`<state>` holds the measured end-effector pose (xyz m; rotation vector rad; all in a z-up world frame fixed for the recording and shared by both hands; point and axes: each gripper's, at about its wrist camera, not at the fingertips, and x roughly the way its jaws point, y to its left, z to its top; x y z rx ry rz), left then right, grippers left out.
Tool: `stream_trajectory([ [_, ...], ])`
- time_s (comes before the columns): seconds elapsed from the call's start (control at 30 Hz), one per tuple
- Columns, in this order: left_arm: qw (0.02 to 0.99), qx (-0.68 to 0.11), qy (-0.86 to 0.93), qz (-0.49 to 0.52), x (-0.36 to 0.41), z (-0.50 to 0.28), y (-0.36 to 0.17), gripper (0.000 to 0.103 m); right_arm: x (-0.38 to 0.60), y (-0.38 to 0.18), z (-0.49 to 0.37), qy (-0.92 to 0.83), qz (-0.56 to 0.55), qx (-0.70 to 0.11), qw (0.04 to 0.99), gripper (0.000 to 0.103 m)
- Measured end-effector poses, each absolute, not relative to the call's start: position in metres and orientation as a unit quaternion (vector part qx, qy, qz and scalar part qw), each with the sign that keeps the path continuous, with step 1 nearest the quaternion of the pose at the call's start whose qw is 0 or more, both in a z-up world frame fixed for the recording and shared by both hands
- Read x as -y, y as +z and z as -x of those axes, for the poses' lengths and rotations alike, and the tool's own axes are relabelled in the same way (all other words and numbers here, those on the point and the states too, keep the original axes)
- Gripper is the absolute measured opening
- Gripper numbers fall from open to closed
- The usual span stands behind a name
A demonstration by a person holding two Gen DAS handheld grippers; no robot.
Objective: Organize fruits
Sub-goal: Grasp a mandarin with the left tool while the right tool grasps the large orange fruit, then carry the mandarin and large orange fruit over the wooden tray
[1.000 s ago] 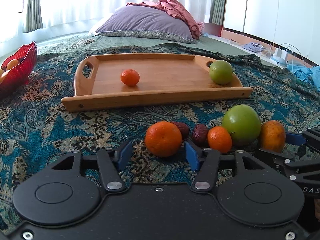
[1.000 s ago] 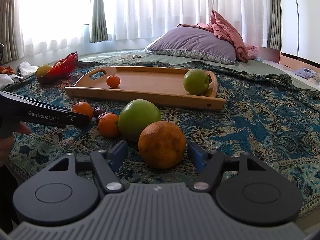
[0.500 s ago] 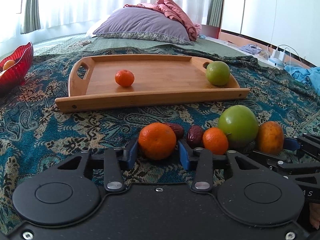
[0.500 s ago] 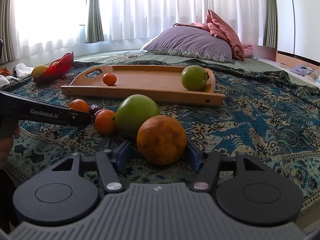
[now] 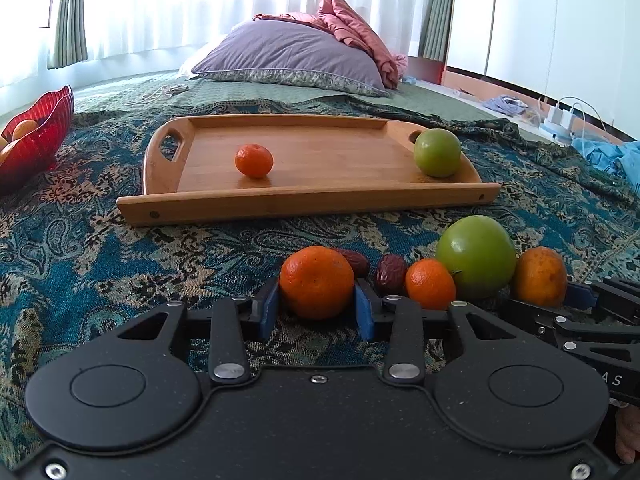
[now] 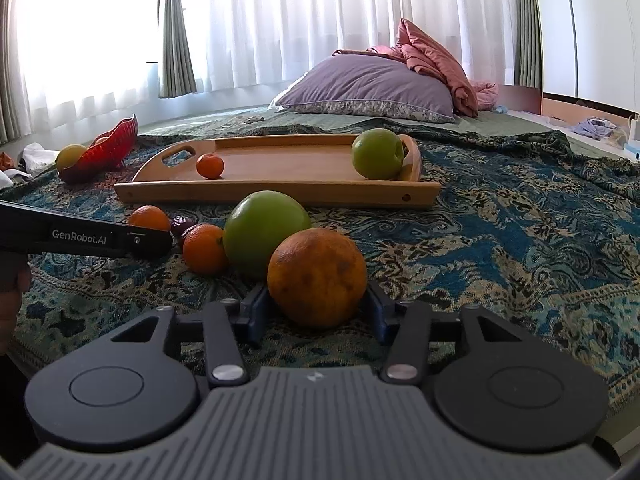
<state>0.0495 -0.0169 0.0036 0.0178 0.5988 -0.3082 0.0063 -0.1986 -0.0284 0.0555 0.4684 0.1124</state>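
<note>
Fruit sits in a row on the patterned blanket [image 5: 100, 264] in front of me. My left gripper [image 5: 317, 312] has its blue pads pressed against both sides of a bright orange [image 5: 317, 282], which rests on the cloth. My right gripper [image 6: 318, 312] is clamped the same way on a duller, speckled orange [image 6: 317, 276], though its pads are mostly hidden behind the fruit, so I read contact rather than see it plainly. Between the two lie a small tangerine [image 5: 430, 284], a big green apple [image 5: 476, 258] and two dark dates [image 5: 390, 274]. Farther back, the wooden tray [image 5: 308, 204] holds a tangerine on its left part and a green apple at its right end. A red bowl [image 5: 36, 140] stands off to the left.
</note>
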Motion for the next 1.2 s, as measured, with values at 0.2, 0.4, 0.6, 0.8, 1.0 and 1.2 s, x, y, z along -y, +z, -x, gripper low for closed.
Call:
stream_trajectory([
  [0.2, 0.945, -0.294, -0.141, -0.018, 0.015, -0.049, 0.013, 0.036, 0.202, -0.025, -0.006, 0.051, -0.041, -0.225, 0.972, 0.052],
  [0.4, 0.951, -0.281, -0.126, -0.02, 0.007, -0.054, 0.031, 0.036, 0.215, -0.012, -0.009, 0.029, -0.063, -0.196, 0.978, 0.051],
  [0.6, 0.957, -0.27, -0.11, -0.011, -0.003, -0.079, 0.053, 0.036, 0.223, 0.011, -0.03, 0.021, -0.06, -0.178, 0.982, 0.051],
  [0.8, 0.958, -0.269, -0.103, -0.006, -0.012, -0.118, 0.075, 0.036, 0.227, 0.036, -0.069, 0.028, -0.057, -0.182, 0.981, 0.051],
  [1.0, 0.951, -0.29, -0.111, 0.014, -0.016, -0.166, 0.085, 0.036, 0.229, 0.054, -0.123, 0.028, -0.065, -0.209, 0.975, 0.051],
  [1.2, 0.932, -0.338, -0.119, 0.047, -0.024, -0.216, 0.082, 0.036, 0.243, 0.062, -0.184, 0.02, -0.113, -0.263, 0.958, 0.051],
])
